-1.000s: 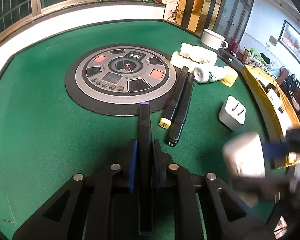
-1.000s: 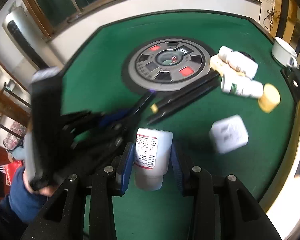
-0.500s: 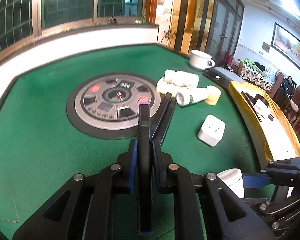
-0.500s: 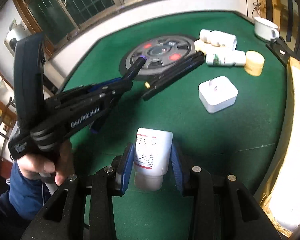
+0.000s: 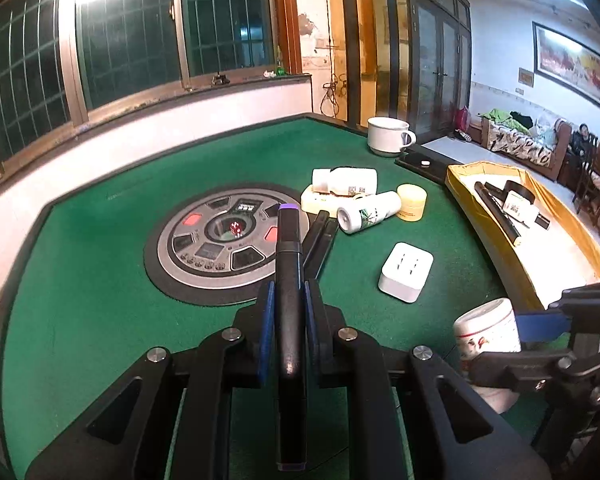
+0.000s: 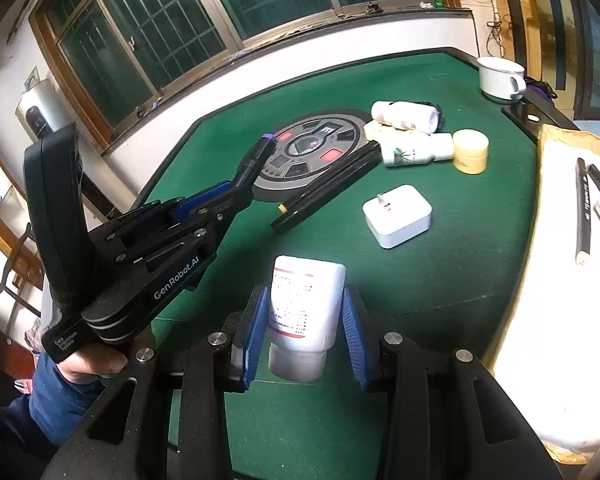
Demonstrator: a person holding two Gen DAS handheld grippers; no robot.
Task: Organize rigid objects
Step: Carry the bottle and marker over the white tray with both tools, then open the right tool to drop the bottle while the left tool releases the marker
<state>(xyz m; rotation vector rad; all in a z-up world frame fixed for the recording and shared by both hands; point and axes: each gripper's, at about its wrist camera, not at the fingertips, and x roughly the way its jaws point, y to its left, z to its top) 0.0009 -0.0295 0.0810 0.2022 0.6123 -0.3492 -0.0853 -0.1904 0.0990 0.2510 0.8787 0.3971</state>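
My left gripper point(image 5: 287, 294) is shut on a black marker with a purple end point(image 5: 288, 280), held above the green felt table point(image 5: 100, 264). The same marker point(image 6: 256, 158) sticks out of that gripper in the right wrist view. My right gripper point(image 6: 304, 304) is shut on a white bottle with a red-printed label point(image 6: 306, 300), also seen at the lower right of the left view as the white bottle point(image 5: 488, 330). On the felt lie two black markers point(image 6: 328, 188), a white plug adapter point(image 6: 398, 214), two white bottles point(image 6: 414, 150), and a yellow jar point(image 6: 470, 150).
A yellow tray point(image 5: 576, 248) at the right edge holds markers and a small bottle. A round grey control panel point(image 5: 228, 240) sits in the table's middle. A white mug point(image 5: 388, 136) stands at the far edge. A hand in a blue sleeve point(image 6: 72, 376) grips the left tool.
Both grippers have risen and swung right toward the tray with the marker and bottle still clamped. The table objects stay where they were.
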